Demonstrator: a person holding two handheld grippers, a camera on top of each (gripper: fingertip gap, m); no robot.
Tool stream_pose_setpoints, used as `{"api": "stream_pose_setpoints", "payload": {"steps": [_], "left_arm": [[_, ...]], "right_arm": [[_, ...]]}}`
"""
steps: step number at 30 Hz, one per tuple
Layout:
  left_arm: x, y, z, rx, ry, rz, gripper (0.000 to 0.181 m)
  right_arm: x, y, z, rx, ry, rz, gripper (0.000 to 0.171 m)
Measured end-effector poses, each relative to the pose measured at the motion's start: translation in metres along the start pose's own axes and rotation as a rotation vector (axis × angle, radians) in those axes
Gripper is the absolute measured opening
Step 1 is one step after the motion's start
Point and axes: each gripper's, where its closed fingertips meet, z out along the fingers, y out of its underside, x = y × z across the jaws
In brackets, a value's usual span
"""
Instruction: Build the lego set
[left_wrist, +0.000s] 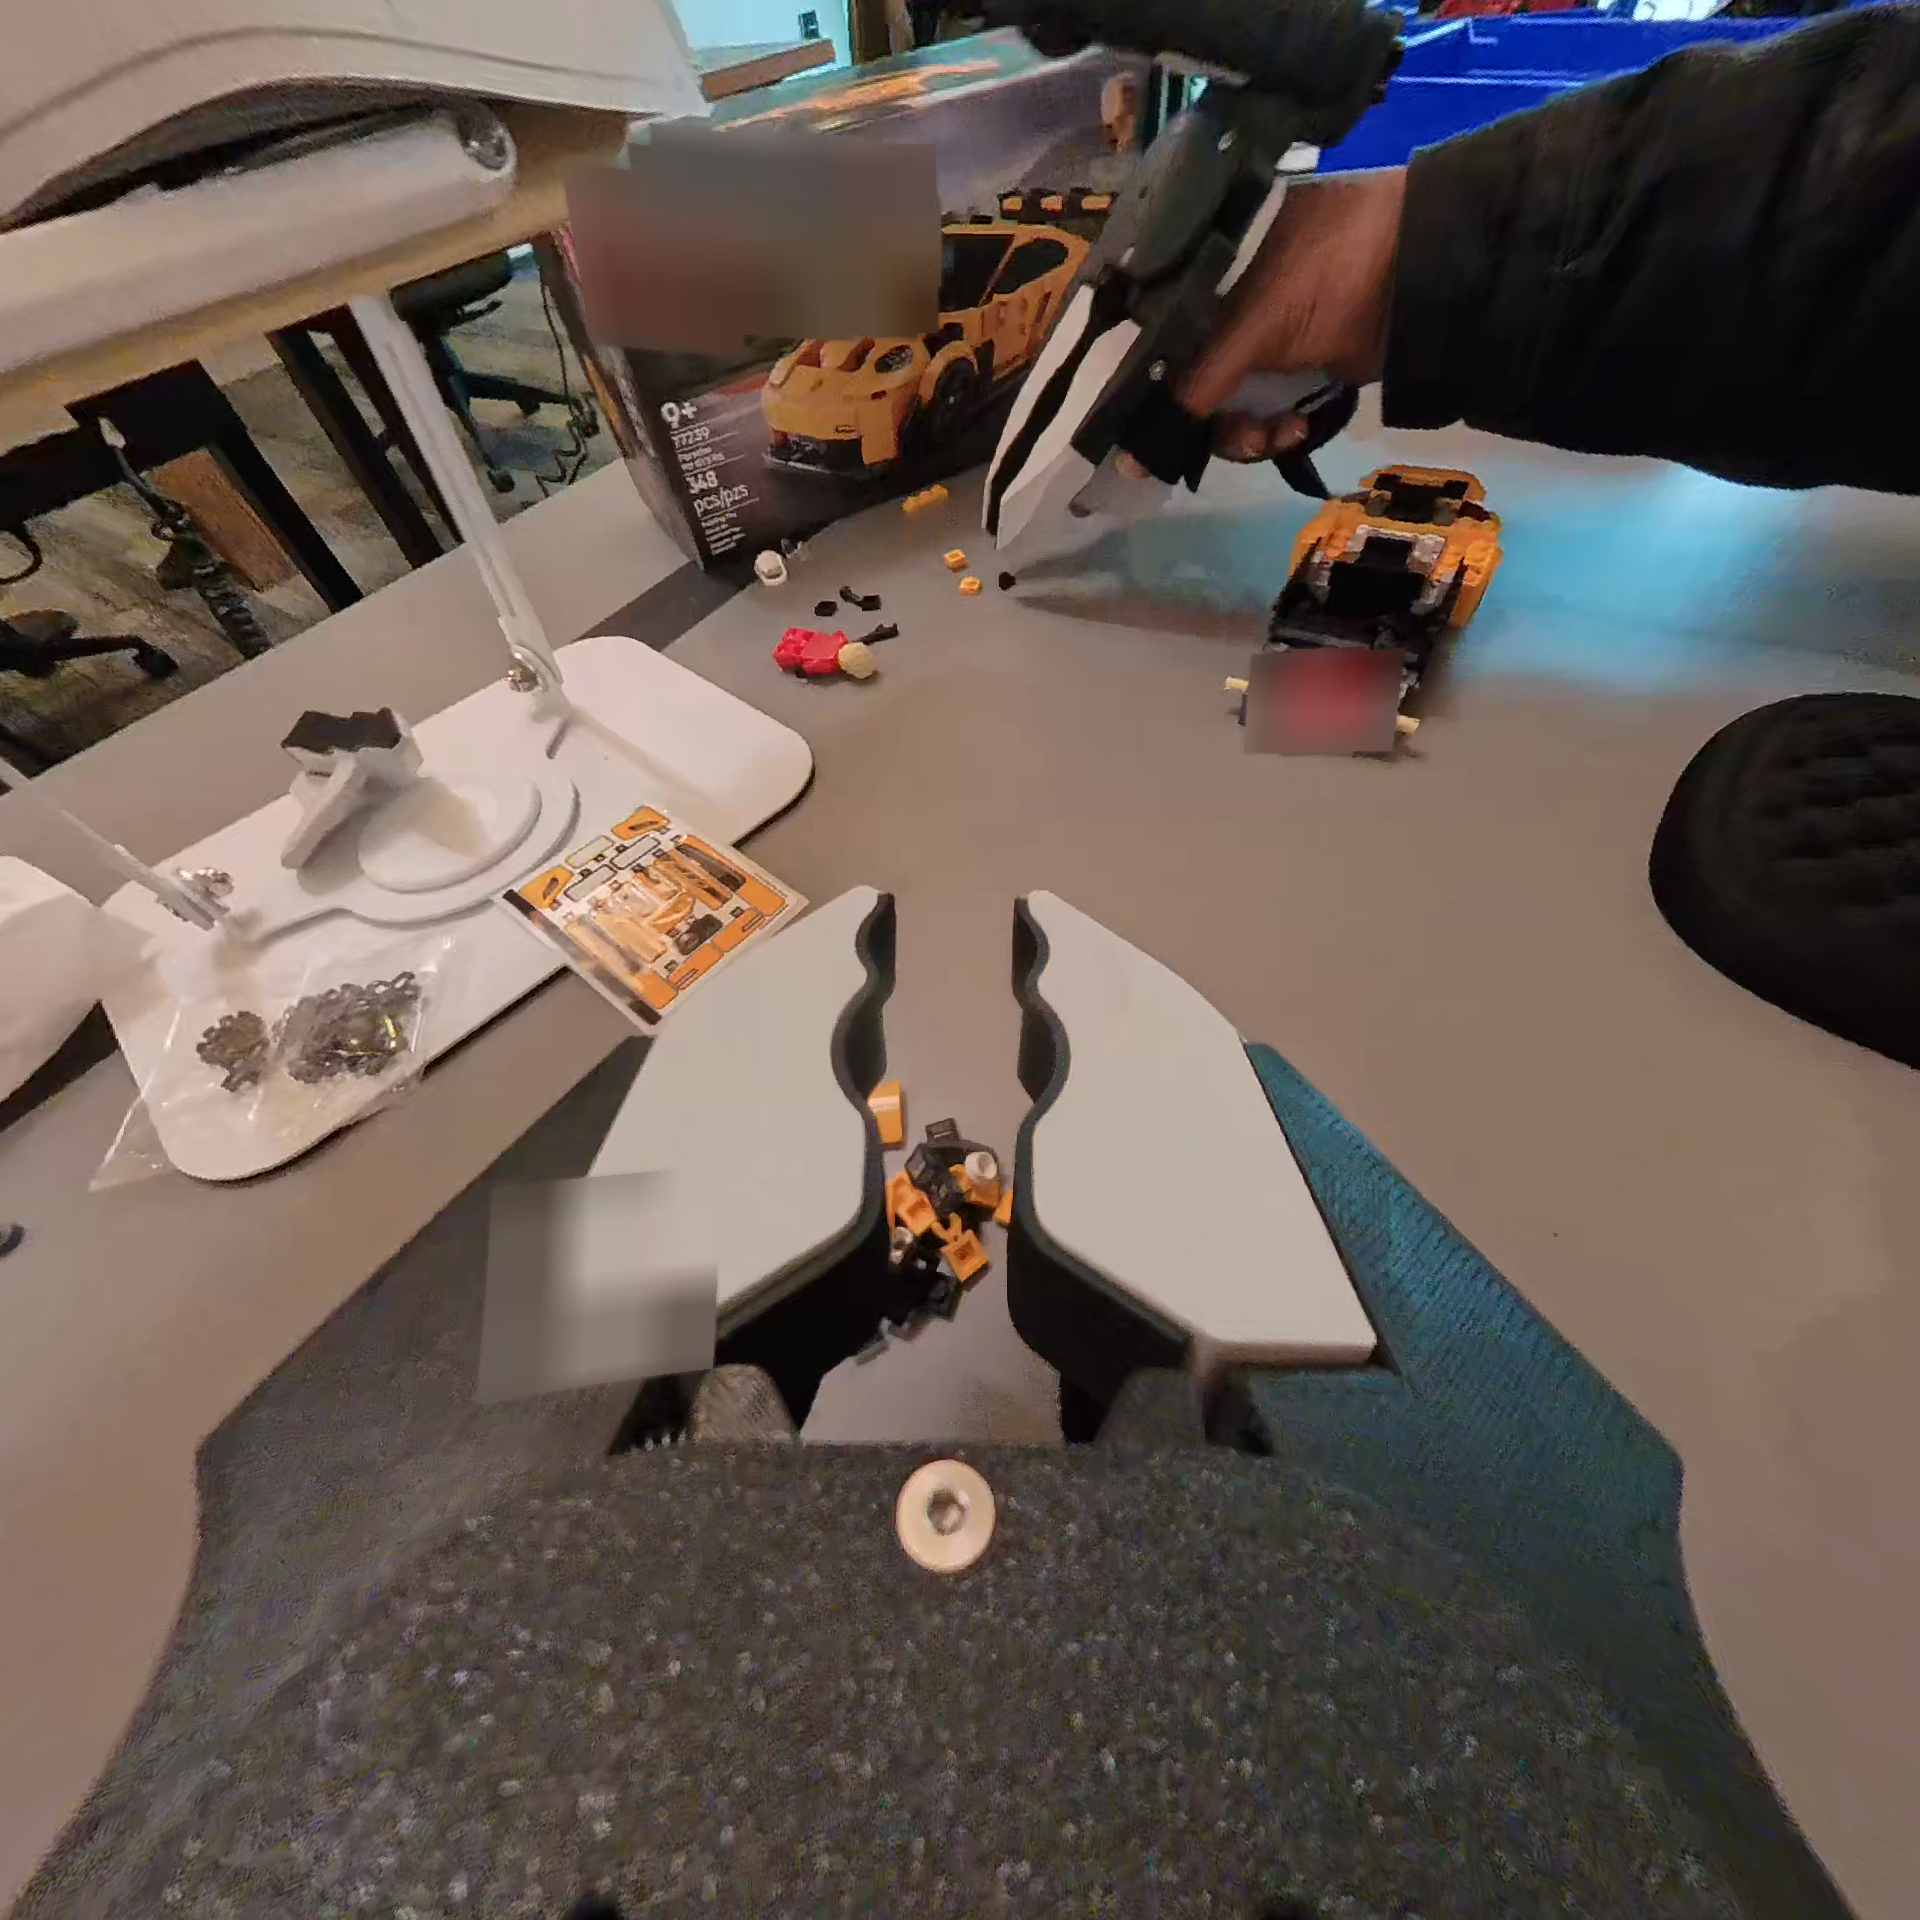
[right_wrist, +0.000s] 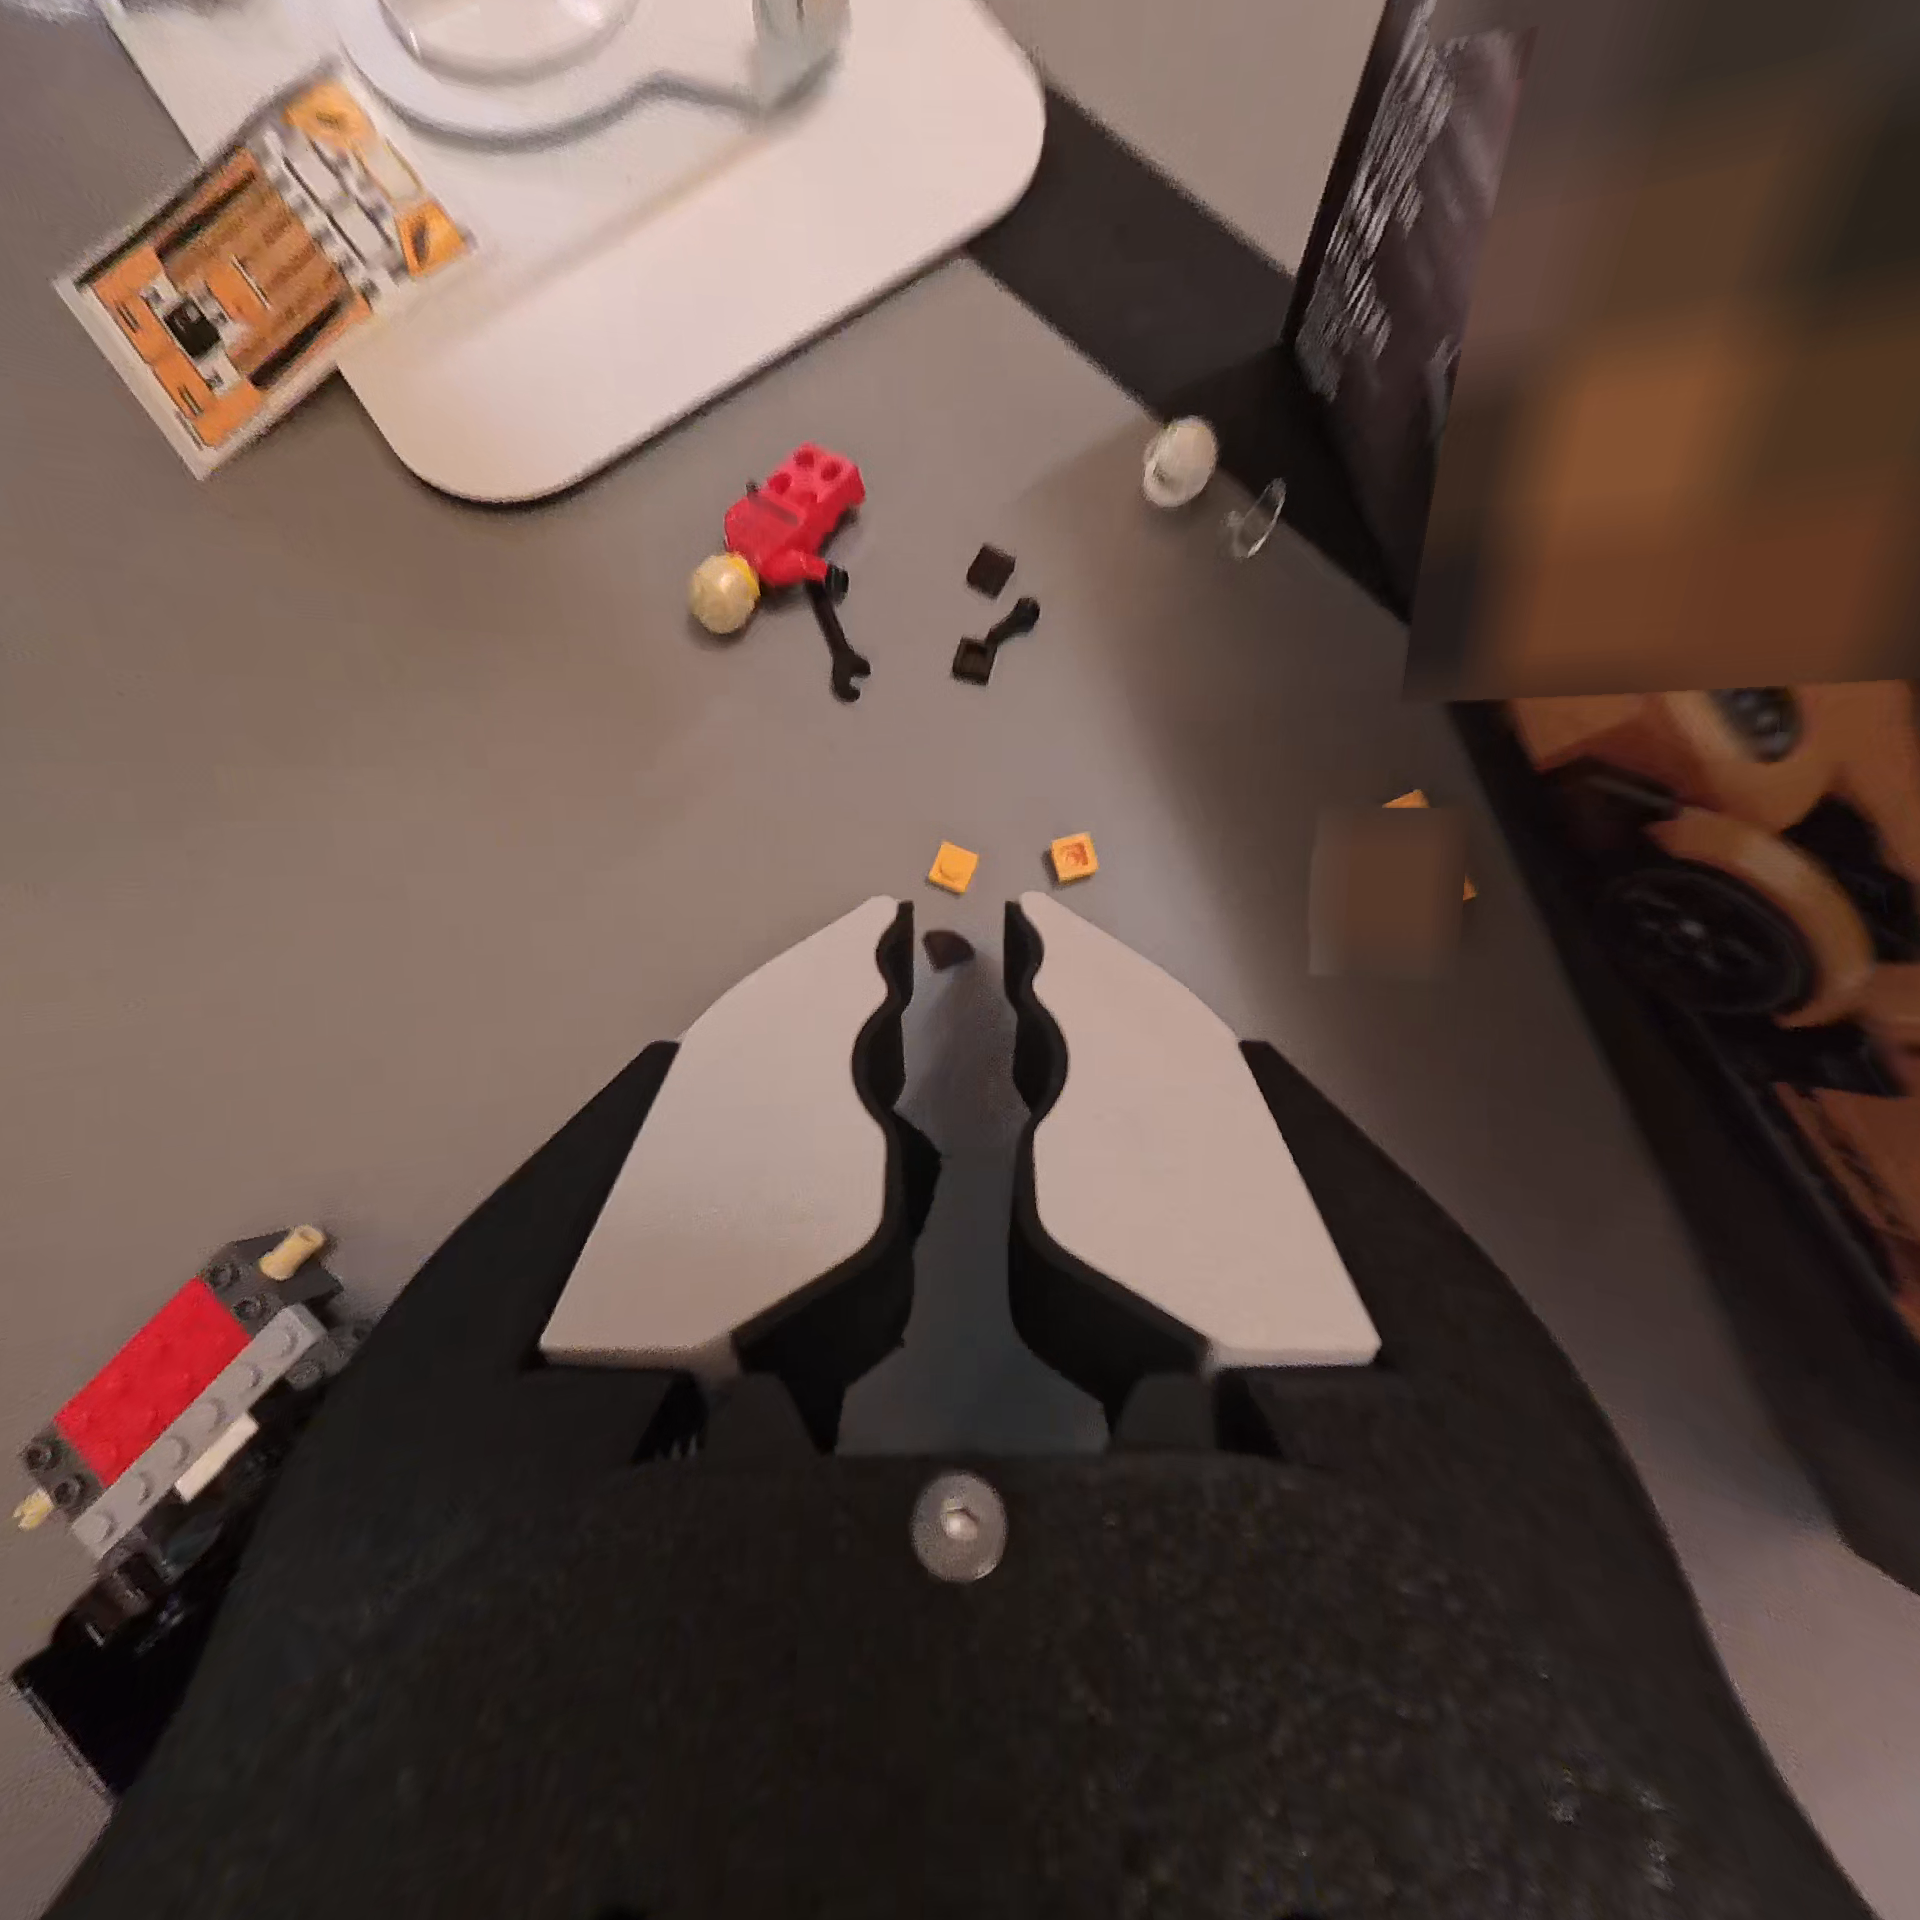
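My left gripper (left_wrist: 954, 914) is open and empty, low over the grey table (left_wrist: 1143, 831). A small pile of orange and black lego pieces (left_wrist: 940, 1195) lies between its fingers, further back than the tips. My right gripper (right_wrist: 956, 920) is open with its tips close to the table, and a small dark piece (right_wrist: 943, 948) lies loose between them. The right gripper also shows in the left wrist view (left_wrist: 1029, 551), pointing down. The partly built orange car (left_wrist: 1382, 561) stands to its right, and its red and grey end (right_wrist: 156, 1392) shows in the right wrist view.
Two orange tiles (right_wrist: 953, 865) (right_wrist: 1073, 859) lie just beyond my right tips. Past them are a red minifigure (right_wrist: 790, 520), a black wrench (right_wrist: 842, 644), small black pieces (right_wrist: 989, 569) and a white helmet (right_wrist: 1179, 457). The set's box (left_wrist: 831, 416), a sticker sheet (left_wrist: 655, 914), a white stand base (left_wrist: 665, 717), a bag of grey parts (left_wrist: 312, 1039) and a black cushion (left_wrist: 1808, 862) ring the area. Spacing between my two grippers at the tips: around 25 cm. Measured from the fingertips, the black wrench (right_wrist: 842, 644) is 6 cm or so from the right gripper and 25 cm from the left. Seen from the left wrist view (left_wrist: 874, 636) as well.
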Motion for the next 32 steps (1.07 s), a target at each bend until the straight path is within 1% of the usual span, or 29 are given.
{"api": "stream_pose_setpoints", "payload": {"steps": [2,5,8,11,14,18,21,24,26,29,31,32], "left_arm": [[-0.005,-0.004,-0.005,0.012,-0.02,-0.018,0.02],[-0.014,-0.009,-0.013,0.009,-0.064,-0.044,0.014],[-0.023,-0.016,-0.025,0.009,-0.135,-0.05,0.006],[-0.024,-0.022,-0.04,0.003,-0.193,-0.055,0.0],[-0.018,-0.019,-0.054,-0.007,-0.23,-0.074,0.0],[0.001,0.0,-0.066,-0.051,-0.231,-0.113,0.0],[0.019,0.015,-0.076,-0.085,-0.234,-0.116,0.0],[0.036,0.031,-0.086,-0.119,-0.243,-0.118,0.0],[0.043,0.037,-0.094,-0.128,-0.265,-0.12,0.0],[0.049,0.047,-0.104,-0.14,-0.287,-0.131,0.0],[0.051,0.053,-0.103,-0.156,-0.275,-0.156,0.0],[0.05,0.054,-0.103,-0.159,-0.273,-0.169,0.0]], "right_arm": [[-0.004,-0.019,-0.015,0.081,0.054,-0.05,0.016],[-0.028,-0.052,-0.042,0.222,0.103,-0.116,0.016],[-0.069,-0.073,-0.062,0.309,0.107,-0.149,0.018],[-0.119,-0.08,-0.074,0.356,0.112,-0.143,0.013],[-0.171,-0.069,-0.08,0.366,0.126,-0.146,0.0],[-0.237,-0.042,-0.078,0.339,0.111,-0.157,0.0],[-0.268,-0.021,-0.08,0.329,0.129,-0.126,0.0],[-0.285,-0.007,-0.088,0.357,0.169,-0.05,0.0],[-0.29,0.0,-0.093,0.404,0.216,0.008,0.0],[-0.28,0.011,-0.092,0.466,0.348,0.058,0.0],[-0.275,0.014,-0.088,0.463,0.377,0.074,0.0],[-0.273,0.011,-0.091,0.489,0.39,0.086,0.0]]}}
